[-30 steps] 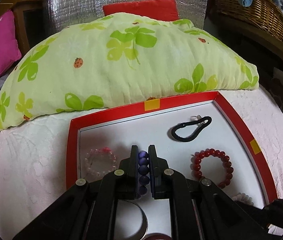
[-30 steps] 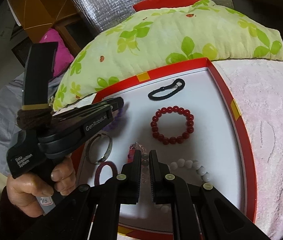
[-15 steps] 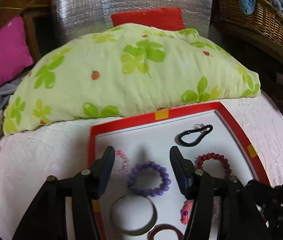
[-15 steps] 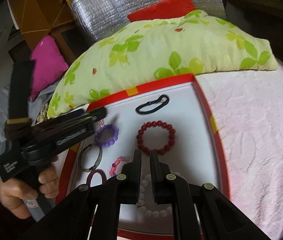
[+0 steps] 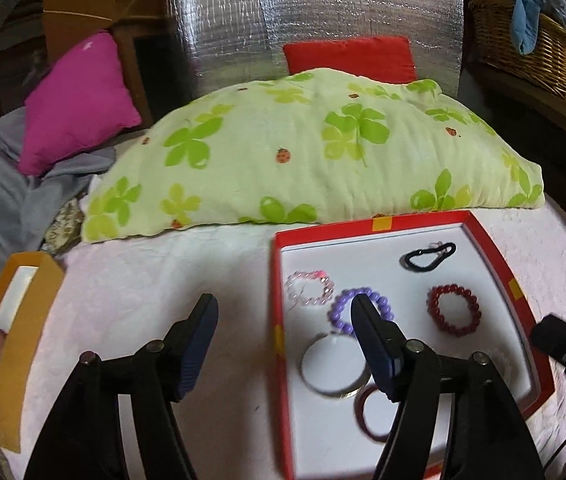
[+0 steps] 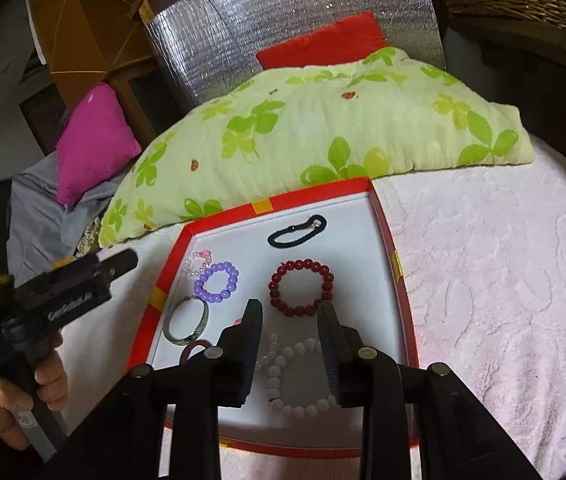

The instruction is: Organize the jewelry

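A red-rimmed tray with a white floor lies on the pink bedcover. In it lie a purple bead bracelet, a dark red bead bracelet, a black hair tie, a clear pink bracelet, a silver bangle, a maroon ring and a white bead bracelet. My left gripper hangs over the tray's left rim, jaws opening, nothing between them. My right gripper hovers above the white beads, jaws opening, not touching them.
A green clover pillow lies just behind the tray. An orange box sits at the bed's left edge. A magenta cushion and grey cloth lie to the far left, and a wicker basket stands at the back right. A hand holds the left gripper.
The left gripper let go of the purple bracelet, which now lies in the tray, then opened wide and drew back to the left and up. The right gripper rose and went from shut to partly open.
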